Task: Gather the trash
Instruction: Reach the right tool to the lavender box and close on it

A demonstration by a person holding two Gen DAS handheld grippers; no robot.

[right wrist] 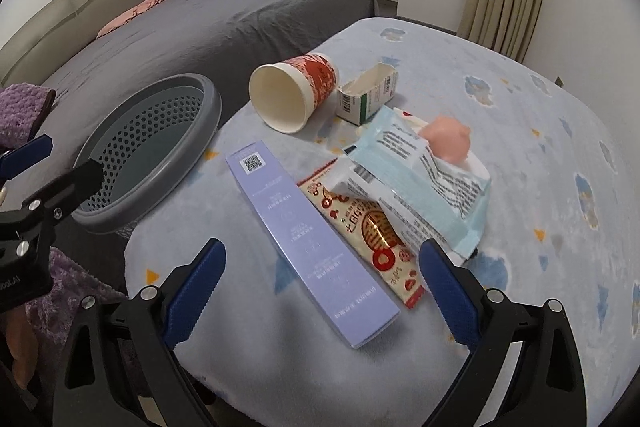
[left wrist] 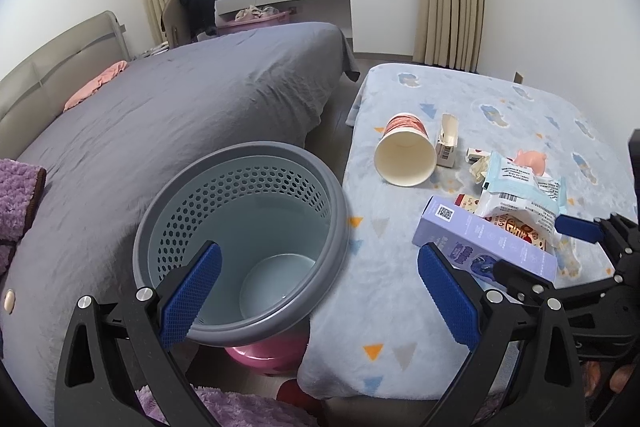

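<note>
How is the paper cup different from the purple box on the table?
The paper cup is round, with a red pattern and a white inside; the purple box is long, flat and lavender with a QR code. The cup's mouth is open and empty; the box looks closed. Both lie on their sides on the blue blanket, untouched.

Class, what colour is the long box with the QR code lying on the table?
Pale lilac-purple box, clearest in the right wrist view.
</note>
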